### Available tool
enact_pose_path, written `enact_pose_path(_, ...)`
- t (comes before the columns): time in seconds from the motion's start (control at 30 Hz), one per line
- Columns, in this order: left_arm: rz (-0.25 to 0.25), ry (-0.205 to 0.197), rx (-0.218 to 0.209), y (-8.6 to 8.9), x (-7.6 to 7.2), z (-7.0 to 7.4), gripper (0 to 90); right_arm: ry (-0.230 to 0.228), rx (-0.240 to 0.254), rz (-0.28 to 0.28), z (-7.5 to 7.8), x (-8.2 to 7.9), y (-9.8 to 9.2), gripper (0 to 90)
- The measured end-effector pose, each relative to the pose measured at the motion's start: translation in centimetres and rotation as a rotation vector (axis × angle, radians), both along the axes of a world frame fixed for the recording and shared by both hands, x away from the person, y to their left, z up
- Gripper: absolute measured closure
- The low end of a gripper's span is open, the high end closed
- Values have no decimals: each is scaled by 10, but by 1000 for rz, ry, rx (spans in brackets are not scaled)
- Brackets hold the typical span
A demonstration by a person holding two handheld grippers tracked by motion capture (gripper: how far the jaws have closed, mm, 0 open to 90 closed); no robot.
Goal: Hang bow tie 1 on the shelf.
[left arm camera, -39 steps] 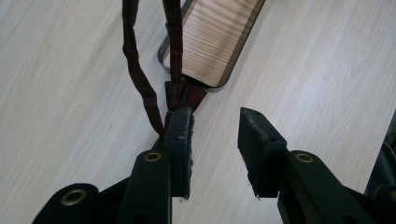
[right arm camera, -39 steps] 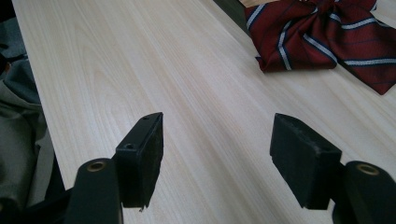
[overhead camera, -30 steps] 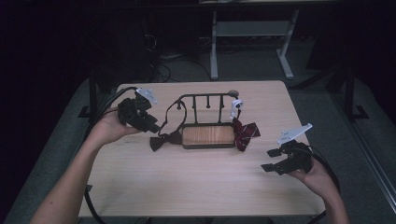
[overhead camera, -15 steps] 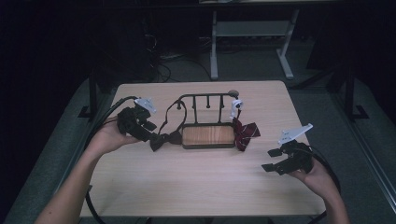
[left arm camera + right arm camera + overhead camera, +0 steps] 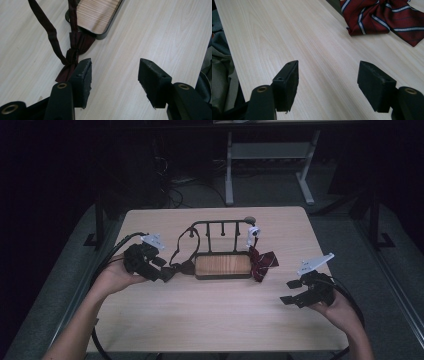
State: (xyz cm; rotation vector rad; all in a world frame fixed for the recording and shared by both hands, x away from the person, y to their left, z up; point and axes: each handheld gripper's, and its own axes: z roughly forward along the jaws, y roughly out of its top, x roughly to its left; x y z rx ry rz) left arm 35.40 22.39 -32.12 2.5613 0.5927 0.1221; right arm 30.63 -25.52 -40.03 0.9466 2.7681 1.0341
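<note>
**Jaws Apart Beside the Dark Bow Tie**

Jaws of the left gripper (image 5: 165, 274) had just been opening and stood wide apart, with bare table between the pads; the dark bow tie (image 5: 71, 60) lay against the outer side of the jaw at the lower left of the left gripper view, not pinched. Its strap (image 5: 45, 23) ran up toward the upper left of that frame. In the high view this bow tie lay left of centre, touching the left end of the stand (image 5: 222, 266), one black wire rack with a wooden base.

Two ties were counted: the dark one and a red striped bow tie (image 5: 262, 262) at the stand's right end, which sat in the upper right of the right gripper view (image 5: 384, 17). One small white tag (image 5: 253, 232) hung from the rack's rail.

At the lower right of the high view, the right gripper (image 5: 295, 292) held nothing, its jaws wide apart over the table (image 5: 220, 320), well apart from the striped tie. Two hands and two grippers were counted.
</note>
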Motion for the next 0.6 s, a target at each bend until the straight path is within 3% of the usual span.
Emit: enact_pose_path(0.6, 2, -23, -1, 4, -19, -20, 394, 6, 0, -1, 0, -1, 0, 332)
